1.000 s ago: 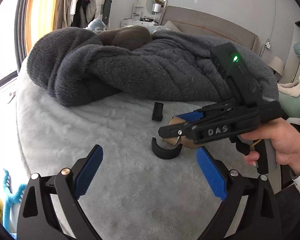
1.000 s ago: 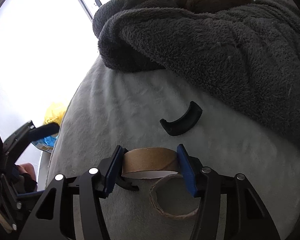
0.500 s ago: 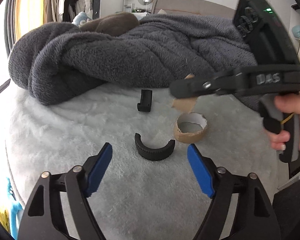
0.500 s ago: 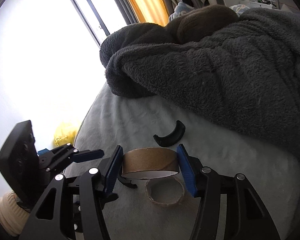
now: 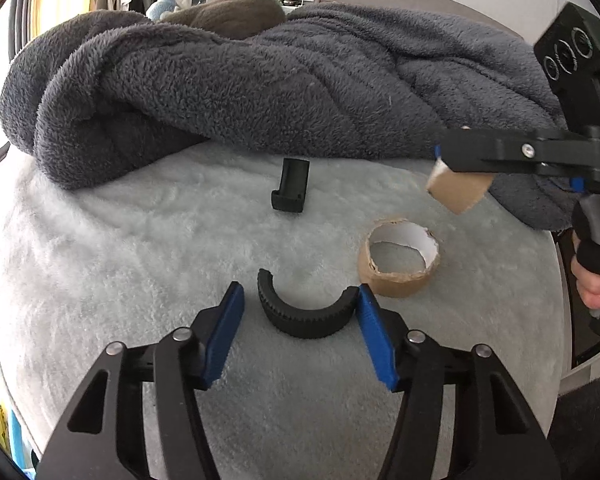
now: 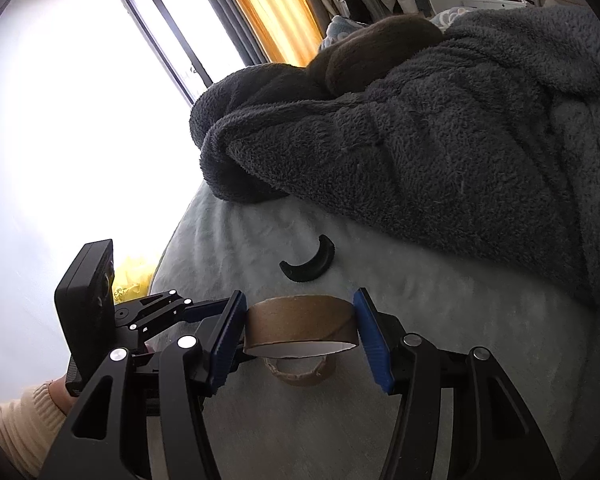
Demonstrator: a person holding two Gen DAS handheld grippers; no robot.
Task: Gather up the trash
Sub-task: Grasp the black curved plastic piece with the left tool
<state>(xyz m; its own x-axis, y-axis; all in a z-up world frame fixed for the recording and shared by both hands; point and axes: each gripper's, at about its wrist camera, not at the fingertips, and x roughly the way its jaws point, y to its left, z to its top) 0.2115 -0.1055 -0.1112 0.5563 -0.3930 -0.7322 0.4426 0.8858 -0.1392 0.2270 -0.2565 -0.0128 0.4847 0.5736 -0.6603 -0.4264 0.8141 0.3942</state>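
My right gripper (image 6: 298,322) is shut on a brown cardboard tape roll (image 6: 300,326) and holds it above the bed; the roll also shows in the left wrist view (image 5: 458,192). A second cardboard roll (image 5: 398,262) lies on the pale fluffy bed cover, partly hidden below the held one in the right wrist view (image 6: 300,374). A black curved plastic piece (image 5: 304,314) lies between the open blue pads of my left gripper (image 5: 300,320), its right end near the right pad. A black clip-like piece (image 5: 290,190) lies farther back.
A heaped dark grey fleece blanket (image 5: 280,84) covers the back of the bed. The pale bed cover (image 5: 140,240) ends at a rounded edge on the left. A bright window (image 6: 80,120) is beyond. A yellow bag (image 6: 134,280) lies on the floor.
My right gripper has lifted the cardboard roll up and to the right. My left gripper has moved forward and narrowed around the black curved piece.
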